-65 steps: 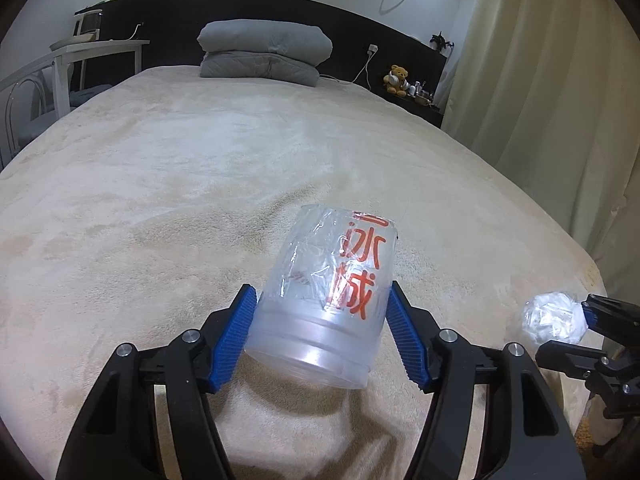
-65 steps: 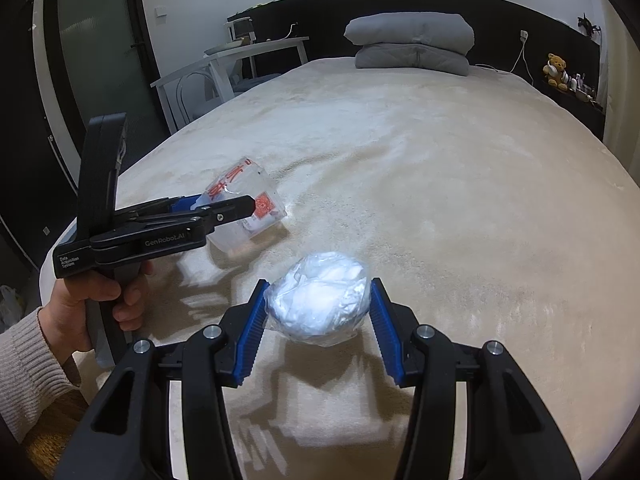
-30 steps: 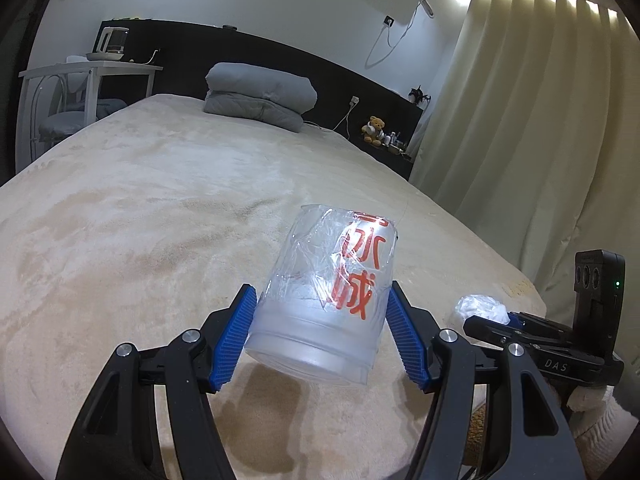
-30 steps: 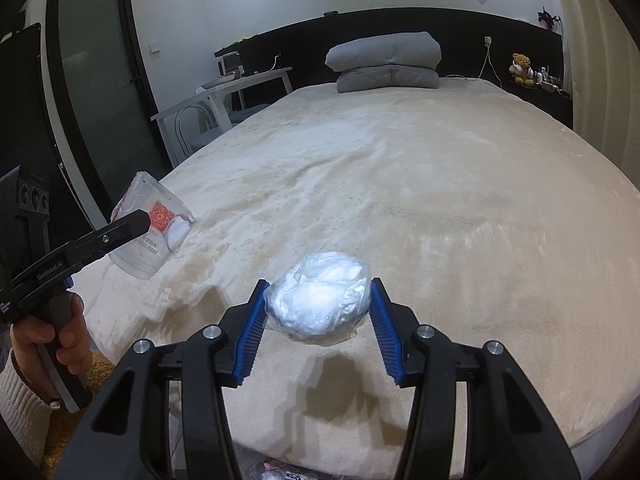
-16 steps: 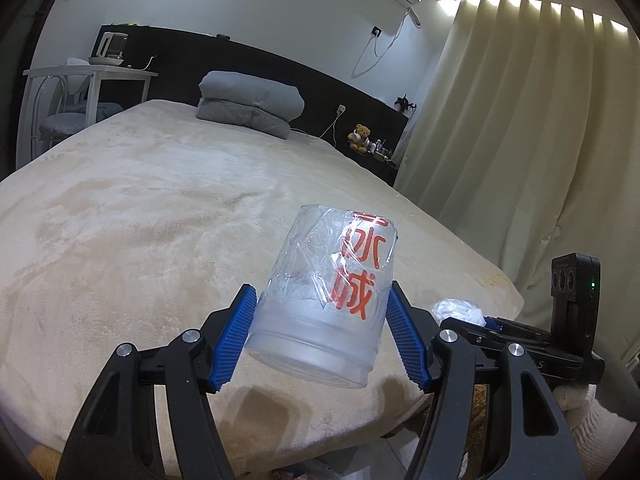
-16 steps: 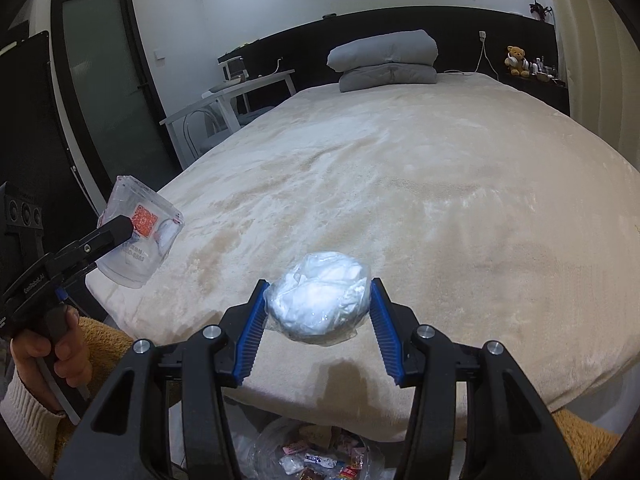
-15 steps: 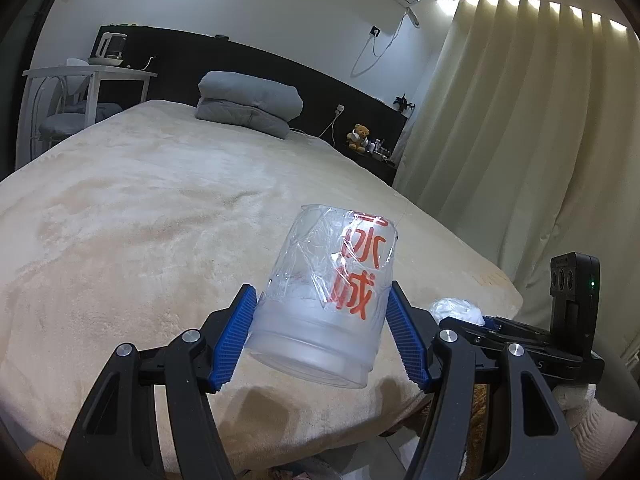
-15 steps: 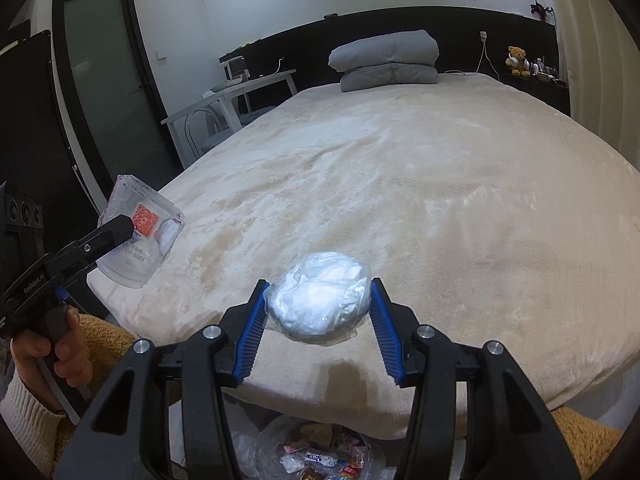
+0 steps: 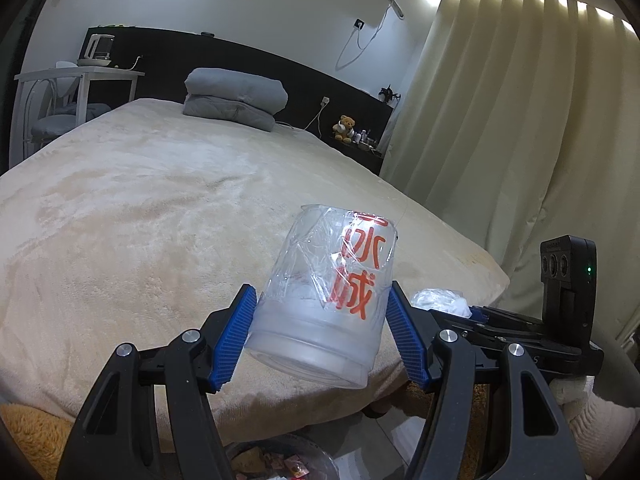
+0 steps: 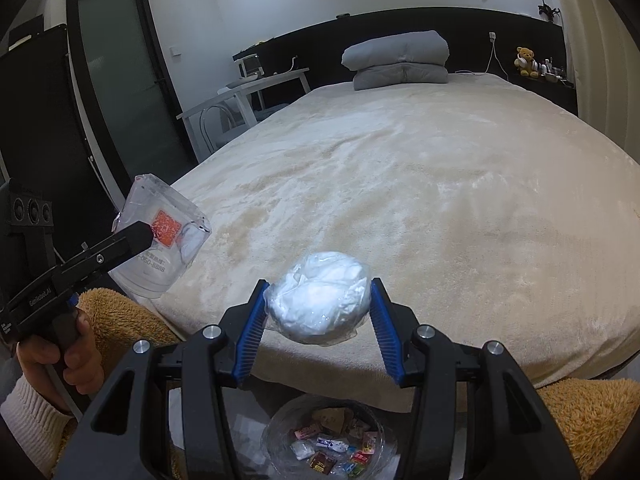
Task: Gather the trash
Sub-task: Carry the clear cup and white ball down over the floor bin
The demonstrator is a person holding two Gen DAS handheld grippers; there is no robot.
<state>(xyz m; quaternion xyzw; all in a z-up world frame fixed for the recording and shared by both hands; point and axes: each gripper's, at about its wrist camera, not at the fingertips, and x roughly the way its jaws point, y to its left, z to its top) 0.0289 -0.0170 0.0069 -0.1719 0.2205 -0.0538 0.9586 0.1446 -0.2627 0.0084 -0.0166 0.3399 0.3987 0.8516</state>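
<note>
My left gripper (image 9: 320, 332) is shut on a clear plastic cup (image 9: 324, 300) with red characters and crumpled film at its mouth; the cup (image 10: 160, 236) also shows at the left of the right wrist view. Between the blue pads of my right gripper (image 10: 318, 312) sits a wad of white tissue in clear plastic (image 10: 320, 296), gripped from both sides; the wad (image 9: 440, 302) peeks out beside the cup in the left wrist view. Both hang just past the foot edge of the cream bed (image 10: 400, 184). Below, a trash bin lined with a clear bag (image 10: 324, 440) holds several wrappers.
Folded grey bedding (image 9: 236, 100) lies at the head of the bed. A white desk and chair (image 9: 60, 96) stand at the left, curtains (image 9: 520, 140) at the right. A tan fluffy rug (image 10: 120, 320) covers the floor by the bin. A hand in a cream sleeve (image 10: 60, 352) holds the left gripper.
Both grippers have drawn back off the bed past its foot edge, still gripping the cup and the wad. The trash bin has come into view underneath.
</note>
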